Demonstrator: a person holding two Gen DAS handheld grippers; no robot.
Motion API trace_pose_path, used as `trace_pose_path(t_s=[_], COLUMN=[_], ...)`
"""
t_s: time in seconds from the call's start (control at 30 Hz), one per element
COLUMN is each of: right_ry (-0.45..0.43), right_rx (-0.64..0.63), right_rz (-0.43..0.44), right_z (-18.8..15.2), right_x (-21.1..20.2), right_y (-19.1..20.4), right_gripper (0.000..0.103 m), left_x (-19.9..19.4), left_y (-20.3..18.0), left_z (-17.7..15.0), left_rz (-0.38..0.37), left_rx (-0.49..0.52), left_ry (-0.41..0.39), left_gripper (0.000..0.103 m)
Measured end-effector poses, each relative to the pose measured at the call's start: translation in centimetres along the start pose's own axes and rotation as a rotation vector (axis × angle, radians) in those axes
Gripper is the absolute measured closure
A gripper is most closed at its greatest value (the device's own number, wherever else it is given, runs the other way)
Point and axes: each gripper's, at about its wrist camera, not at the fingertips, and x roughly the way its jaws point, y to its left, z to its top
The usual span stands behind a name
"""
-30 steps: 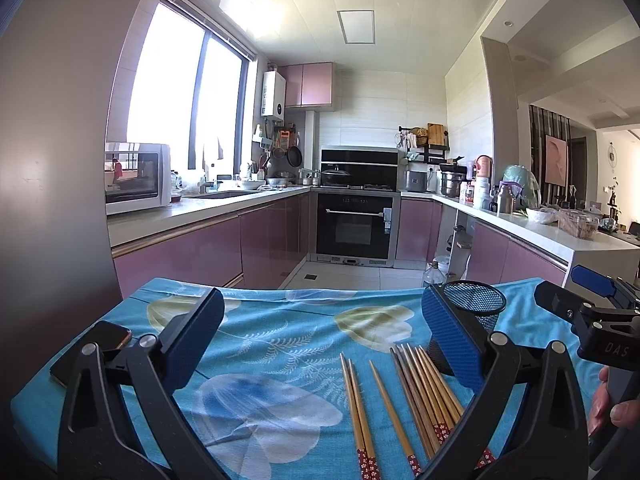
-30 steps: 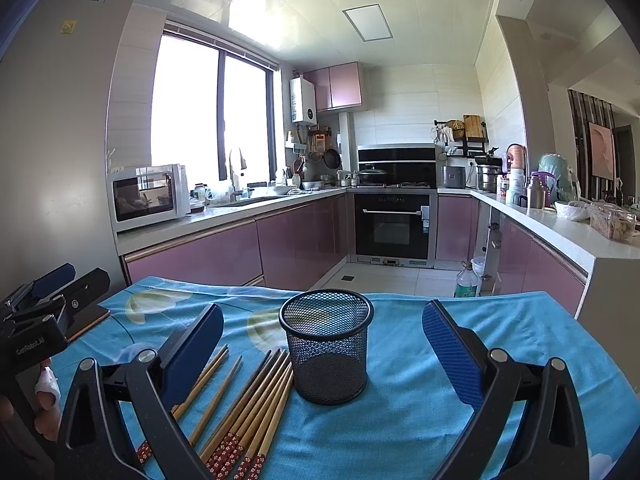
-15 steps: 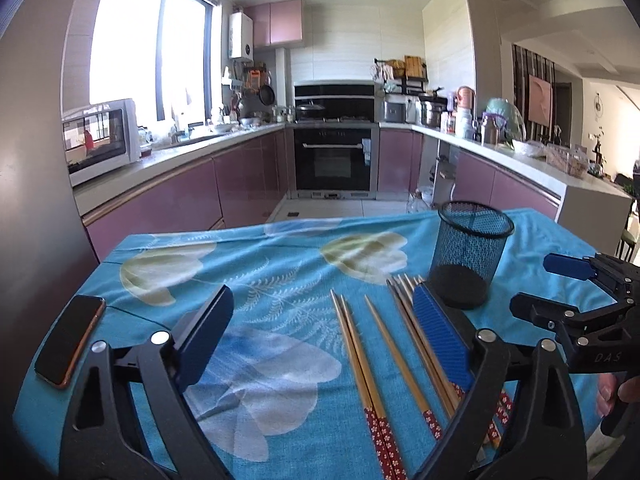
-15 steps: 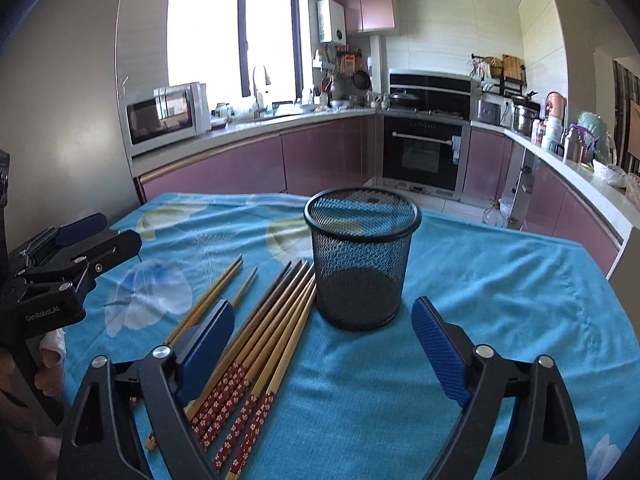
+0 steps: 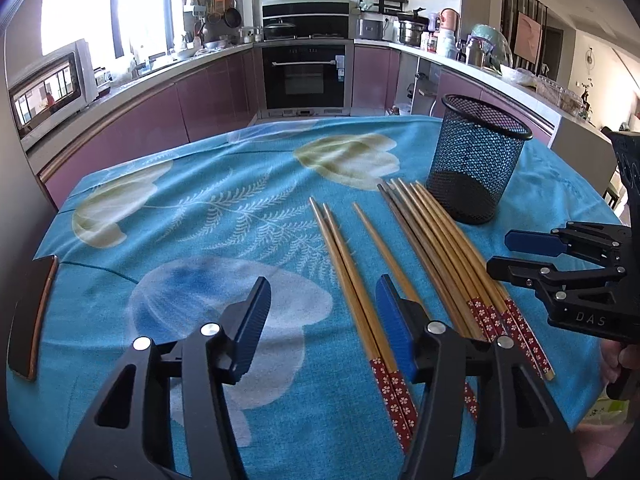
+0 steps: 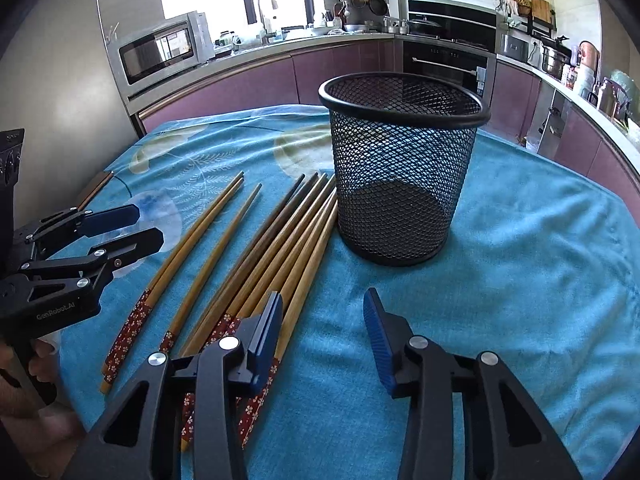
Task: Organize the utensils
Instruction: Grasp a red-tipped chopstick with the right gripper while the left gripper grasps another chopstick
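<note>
Chopsticks (image 5: pixel 436 256) lie flat on the counter's blue cloth (image 5: pixel 224 216), tips toward the kitchen, patterned red ends toward me. From my left claw (image 5: pixel 320 328): a pair and a single stick lie left of a tight bundle, and the bundle's tips come close beside the upright mesh cup (image 5: pixel 478 160). My left claw's jaws are closing, with the pair's red end showing in the gap between them, not pinched. A phone (image 5: pixel 30 316) lies at the cloth's left edge. My right claw (image 5: pixel 516 258) shows at the right edge. From my right claw (image 6: pixel 324 332): its jaws are closing with only bare cloth (image 6: pixel 540 264) between them; its left pad sits over the bundle's (image 6: pixel 276 248) red ends. The cup (image 6: pixel 400 168) stands just ahead, empty. My left claw (image 6: pixel 132 228) hangs at the left.
</note>
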Motion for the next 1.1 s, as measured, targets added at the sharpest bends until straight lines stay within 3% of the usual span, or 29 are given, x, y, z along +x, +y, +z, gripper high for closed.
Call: trace_pose_path(t_s=[0.17,0.57,0.67,0.77,0.9,1.1], right_ry=[0.019,0.047,0.054,0.06,0.064,0.056], right_rx=[0.005,-0.039,-0.04,-0.035,-0.008,0.038], right_rz=[0.01,-0.041,-0.046,-0.04,-0.006,0.029], right_z=[0.0,0.9,1.3,1.7,1.8,1.6], right_x=[0.4,1.5,1.8,2.1,2.1,1.9], right_y=[-0.4,0.3,0.3,0.3,0.2,-0.4], right_gripper=[0.064,0.067,0.07,0.076,0.094,0.096], left_x=[1.6,3.2,3.6,3.9,4.3,4.3], left_y=[0.1,0.0,0.2,0.3,0.4,0.5], left_z=[-0.4,0.5,0.9,1.3,1.7,1.8], left_rz=[-0.009,-0.032,-0.041,-0.047,-0.054,-0.07], left_rx=[0.01,0.024,0.012,-0.002,-0.03,-0.08], left_ry=[0.07,0.108,0.116,0.122,0.127,0.125], left_gripper=[0.055,0.057,0.063,0.075,0.091,0.095])
